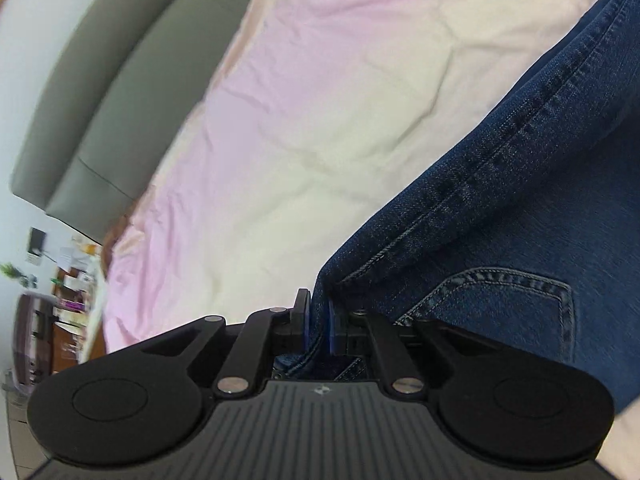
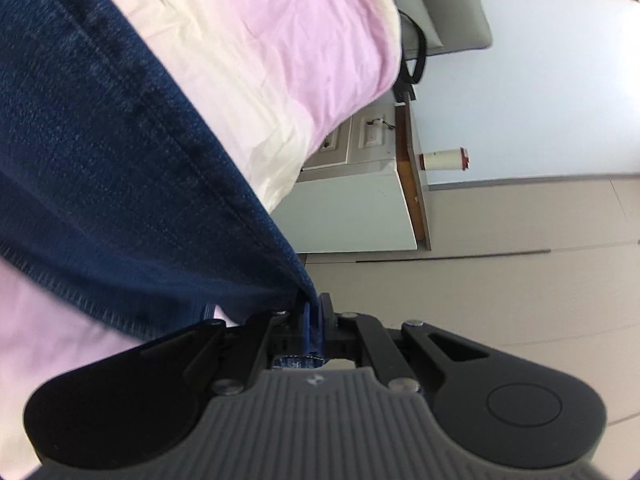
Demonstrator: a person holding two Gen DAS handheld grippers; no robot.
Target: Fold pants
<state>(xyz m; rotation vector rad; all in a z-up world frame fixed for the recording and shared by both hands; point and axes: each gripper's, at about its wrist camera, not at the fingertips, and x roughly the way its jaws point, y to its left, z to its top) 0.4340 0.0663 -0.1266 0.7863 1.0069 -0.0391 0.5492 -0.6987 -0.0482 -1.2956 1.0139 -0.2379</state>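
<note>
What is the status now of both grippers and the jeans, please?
Left gripper shut on jeans near the pocket. Right gripper shut on a jeans edge. Jeans stretched over the pink-and-cream bedsheet. Nothing in the way.

Two close wrist views, shared bedsheet [image 1: 320,100]

pants [image 1: 500,220]: dark blue, pale stitch lines;
bed sheet [image 1: 280,120]: pink and cream patches;
headboard [image 1: 100,100]: grey-green;
wall [image 2: 540,80]: pale blue;
fingers [image 2: 306,324]: blue pads

Dark denim pants [image 1: 500,208] on a smooth, creased pink-and-cream cloth sheet [image 1: 300,120].
</note>
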